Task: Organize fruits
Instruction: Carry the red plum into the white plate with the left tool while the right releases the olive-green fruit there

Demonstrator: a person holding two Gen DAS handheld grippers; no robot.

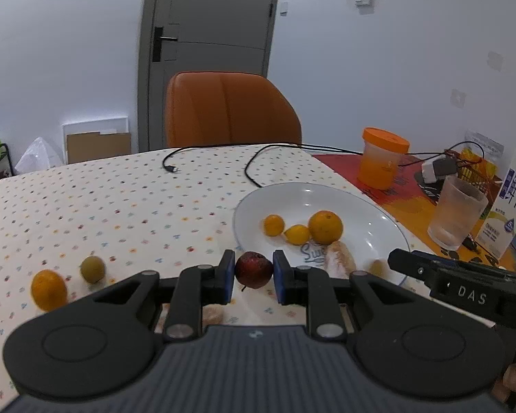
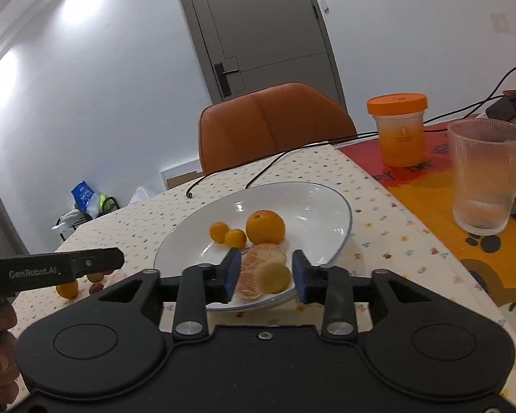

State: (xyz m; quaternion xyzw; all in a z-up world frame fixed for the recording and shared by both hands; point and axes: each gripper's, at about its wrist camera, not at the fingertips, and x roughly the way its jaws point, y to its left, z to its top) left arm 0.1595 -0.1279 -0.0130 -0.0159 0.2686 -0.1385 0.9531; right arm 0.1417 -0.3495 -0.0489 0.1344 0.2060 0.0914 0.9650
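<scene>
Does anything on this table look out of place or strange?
Yes. A black cable lies loose across the dotted tablecloth, its end running behind the white plate. An orange fruit and a green fruit sit outside the plate.

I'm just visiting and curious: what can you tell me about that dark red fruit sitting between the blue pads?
The dark red fruit is small, round and glossy, with darker blotches and a thin stem showing underneath. It sits on the dotted tablecloth, just outside the near rim of the white plate. It lies between the two blue pads of the left tool; small gaps show on both sides, so the pads do not seem to press it yet.
</scene>
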